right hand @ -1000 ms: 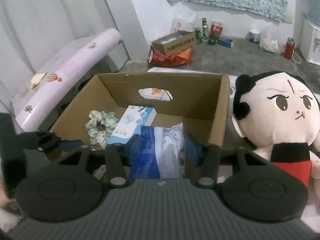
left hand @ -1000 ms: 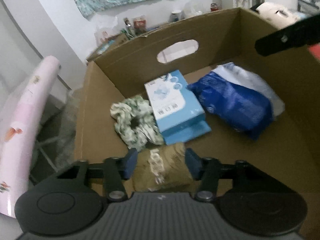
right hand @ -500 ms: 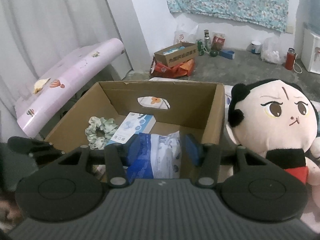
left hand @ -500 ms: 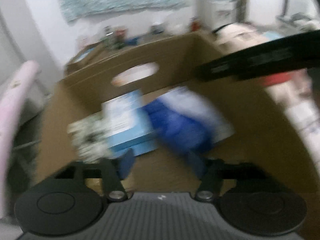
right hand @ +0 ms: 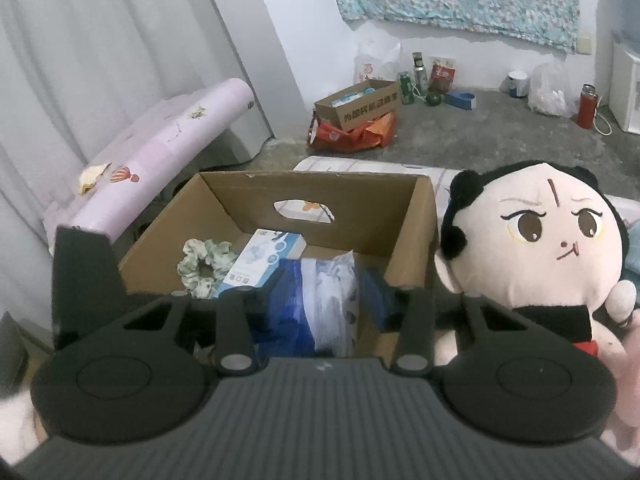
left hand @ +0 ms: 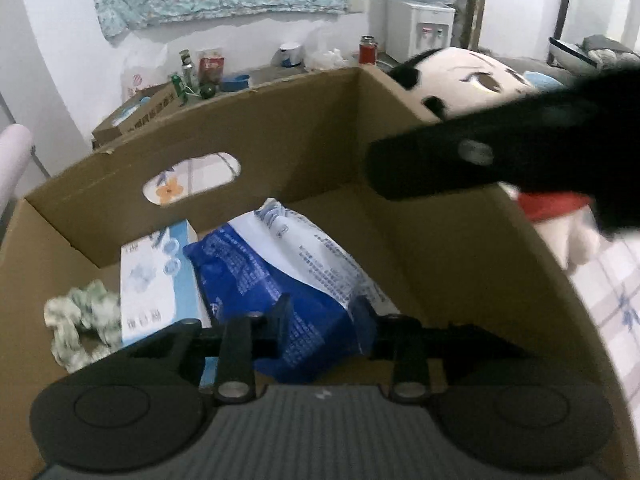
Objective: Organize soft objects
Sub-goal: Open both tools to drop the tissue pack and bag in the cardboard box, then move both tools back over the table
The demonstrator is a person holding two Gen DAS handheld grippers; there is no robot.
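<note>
The left gripper [left hand: 322,318] hangs over the near part of the cardboard box [left hand: 304,148] with its fingers spread wide; the blue and white plastic pack [left hand: 288,276] shows between them, but that pack lies on the box floor below and whether the fingers touch it cannot be told. The right gripper [right hand: 326,292] is likewise spread wide, held above the near rim of the box and gripping nothing; in the left wrist view its body shows as a blurred black bar [left hand: 500,152] above the box's right wall. Inside the box, the pack sits toward the right of the floor, and just beside it on the left is a light blue and white carton [left hand: 158,280], its near end partly overlapped by the pack. Left of the carton, touching it, lies a green and white patterned scrunchie [left hand: 82,322]. The far wall of the box has an oval hand hole [right hand: 302,210]. Outside, right against the box's right wall, sits a plush doll [right hand: 556,248] with a big pale head, black hair and a red and black outfit. Left of the box a pink rolled mat [right hand: 160,152] leans along pale curtains, and a small open box [right hand: 358,102], bottles and bags stand on the grey floor by the far wall.
</note>
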